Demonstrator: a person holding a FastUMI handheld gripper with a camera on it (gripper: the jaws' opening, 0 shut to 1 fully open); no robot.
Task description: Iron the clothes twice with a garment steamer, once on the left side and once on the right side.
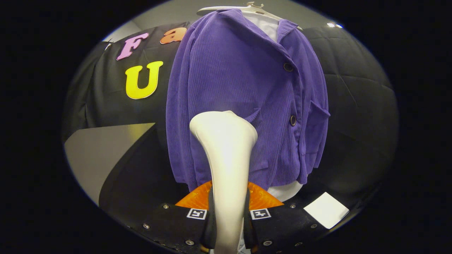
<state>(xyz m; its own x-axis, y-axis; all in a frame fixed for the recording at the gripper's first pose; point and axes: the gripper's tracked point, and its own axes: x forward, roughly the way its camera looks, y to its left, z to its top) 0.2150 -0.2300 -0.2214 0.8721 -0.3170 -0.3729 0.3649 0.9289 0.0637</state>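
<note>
In the gripper view we see the booth's black cloth wall (353, 88) behind everything, quilted on the right, with a pale grey ceiling above it. Lower left lies a grey floor patch (95, 158), and a white sheet (326, 210) rests on the dark ground beside the right finger.

We see a purple ribbed jacket (243, 102) hanging on a white hanger (247, 8), worn over a white shirt (268, 26) that peeks out at the collar and below the hem. Two dark buttons run down its front, and a patch pocket sits on its right panel.

Our gripper (227, 218) is closed tight on the white garment steamer (226, 158); both fingers press its handle from either side. The steamer's wide head rises just ahead of the fingers, over the jacket's lower middle; we cannot tell whether it touches the cloth. An orange piece (263, 197) shows behind the fingers. The steamer's base is cut off below.
</note>
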